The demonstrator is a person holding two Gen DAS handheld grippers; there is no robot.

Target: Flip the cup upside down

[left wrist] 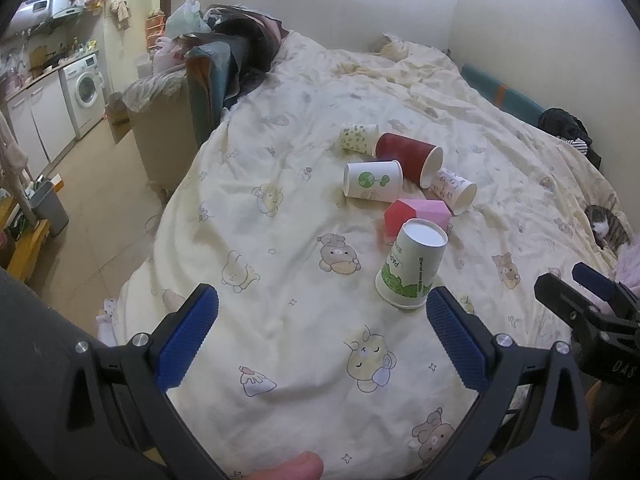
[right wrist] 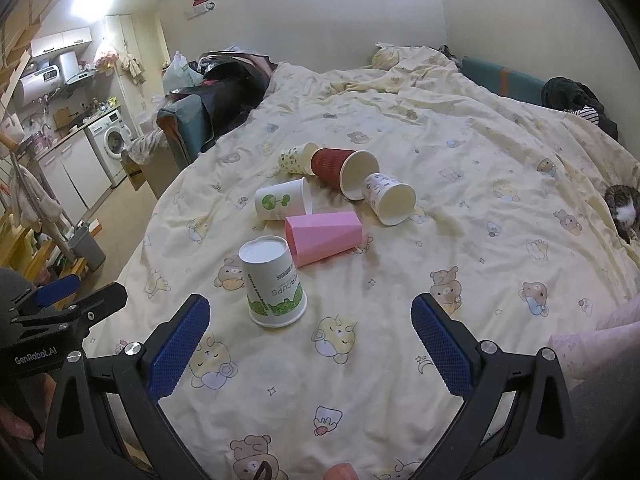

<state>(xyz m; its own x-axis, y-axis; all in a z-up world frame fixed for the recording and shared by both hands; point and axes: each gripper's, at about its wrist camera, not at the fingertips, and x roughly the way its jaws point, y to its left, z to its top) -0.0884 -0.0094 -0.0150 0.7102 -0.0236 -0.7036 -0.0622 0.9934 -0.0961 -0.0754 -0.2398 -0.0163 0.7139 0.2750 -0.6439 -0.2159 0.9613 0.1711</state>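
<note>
**Green-printed cup stands mouth-down on the bed, both grippers empty**

At far left is a washing machine point(right wrist: 113, 139) in the kitchen corner, with a grey bin point(right wrist: 86, 247) on the floor beside the bed point(right wrist: 460, 128). The left gripper point(left wrist: 322, 336) hovers over the cartoon-print duvet with its blue pads spread wide, holding nothing. Just ahead of its right finger stands the green-printed paper cup point(left wrist: 411, 266), upside down with its base on top. Behind it, five more cups lie on their sides: a white cup with a green globe point(left wrist: 373, 181), a spotted cup point(left wrist: 358, 138), a red cup point(left wrist: 409, 157), a pink cup point(right wrist: 323, 233) and a small patterned cup point(left wrist: 454, 190). The right gripper point(right wrist: 310, 346) is likewise wide open and empty. At far right a cat point(right wrist: 623, 211) lies on the duvet.
</note>
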